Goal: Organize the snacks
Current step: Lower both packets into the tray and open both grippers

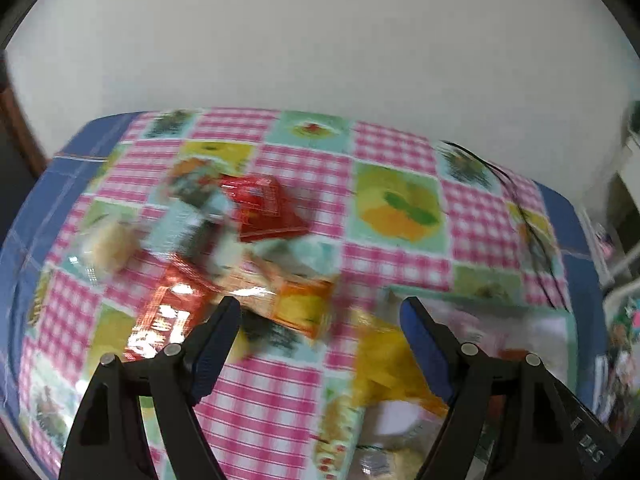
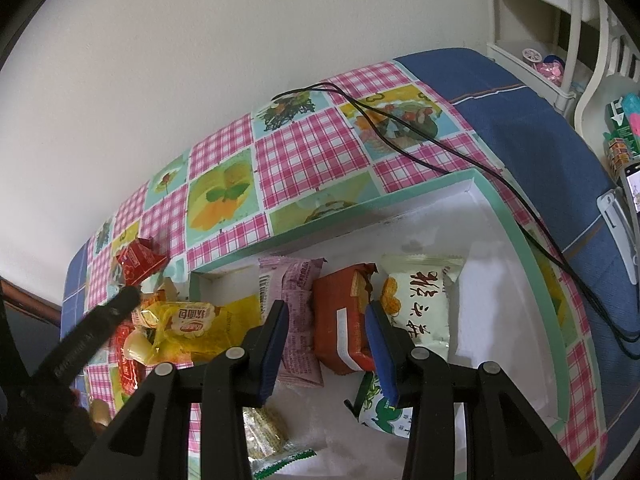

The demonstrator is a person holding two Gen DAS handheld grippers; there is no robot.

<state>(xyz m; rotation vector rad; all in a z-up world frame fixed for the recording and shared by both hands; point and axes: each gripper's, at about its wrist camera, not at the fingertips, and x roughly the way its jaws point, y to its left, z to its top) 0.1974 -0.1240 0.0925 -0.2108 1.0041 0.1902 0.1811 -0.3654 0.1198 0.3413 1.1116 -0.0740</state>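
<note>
Snacks: partly sorted, several packets already lie inside the white box (image 2: 492,200).
In the box: purple packet (image 2: 296,320), red-brown biscuit pack (image 2: 340,320), pale green packet (image 2: 420,304); yellow packet (image 2: 192,324) over its left rim.
Left to do: red packet (image 1: 262,208) and a blurred heap left of the box.
Right gripper (image 2: 326,344): over the box, jaws apart, empty.
Left gripper (image 1: 320,336): left of the box, jaws apart, empty.

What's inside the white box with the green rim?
In the white box: pink packet, red packet, white packet, green-white packet, clear cracker pack. The yellow packet overhangs its left edge. The right tongs hide the near part.
</note>
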